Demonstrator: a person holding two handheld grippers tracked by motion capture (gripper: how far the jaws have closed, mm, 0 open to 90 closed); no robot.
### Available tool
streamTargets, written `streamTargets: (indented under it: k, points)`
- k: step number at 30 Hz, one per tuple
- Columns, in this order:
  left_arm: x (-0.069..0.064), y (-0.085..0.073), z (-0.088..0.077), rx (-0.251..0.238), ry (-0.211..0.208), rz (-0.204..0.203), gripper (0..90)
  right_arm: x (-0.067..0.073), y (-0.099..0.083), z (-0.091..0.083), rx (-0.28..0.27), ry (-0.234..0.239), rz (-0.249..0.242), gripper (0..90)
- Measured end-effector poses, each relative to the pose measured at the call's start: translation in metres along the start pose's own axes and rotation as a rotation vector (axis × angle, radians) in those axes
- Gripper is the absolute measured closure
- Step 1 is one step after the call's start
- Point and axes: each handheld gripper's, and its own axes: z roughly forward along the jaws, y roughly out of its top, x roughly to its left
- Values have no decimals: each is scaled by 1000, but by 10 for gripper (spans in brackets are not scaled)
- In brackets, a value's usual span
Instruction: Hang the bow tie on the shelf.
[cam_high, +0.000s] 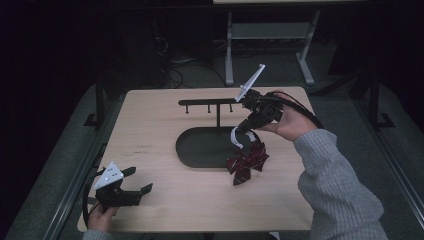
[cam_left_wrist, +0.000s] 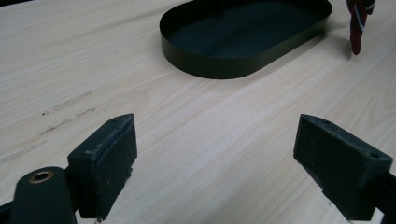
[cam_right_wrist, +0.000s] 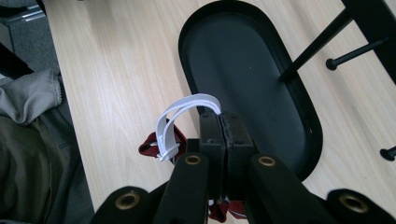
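1. Bow tie (cam_high: 247, 164), dark red with pale stripes, on a white strap (cam_high: 235, 137); hangs from the strap, its lower end touching or just above the wooden table (cam_high: 150, 130), just beside the right end of the tray; the right gripper view shows the strap looping out from the closed jaws, red cloth below them.
2. Right gripper (cam_high: 248, 126), held in the person's right hand (cam_high: 290, 122), raised over the table and angled down; jaws pressed together, clamped on the white strap.
3. Oval black tray (cam_high: 192, 152) at mid-table; a thin post rises from it to a black bar with pegs (cam_high: 207, 102).
4. Left gripper (cam_high: 139, 181), held in the left hand (cam_high: 100, 218) near the table's near-left corner, well apart from the tray; jaws wide apart, nothing between them, bare wood beneath.
5. Grey knit sleeve (cam_high: 335, 185) on the right forearm.
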Motion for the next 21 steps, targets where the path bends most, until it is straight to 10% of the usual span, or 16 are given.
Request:
streamTargets:
  k: [21]
  points:
    - [1,0,-1,-2,1,-1,131,-12,15,5,24,12,6,882]
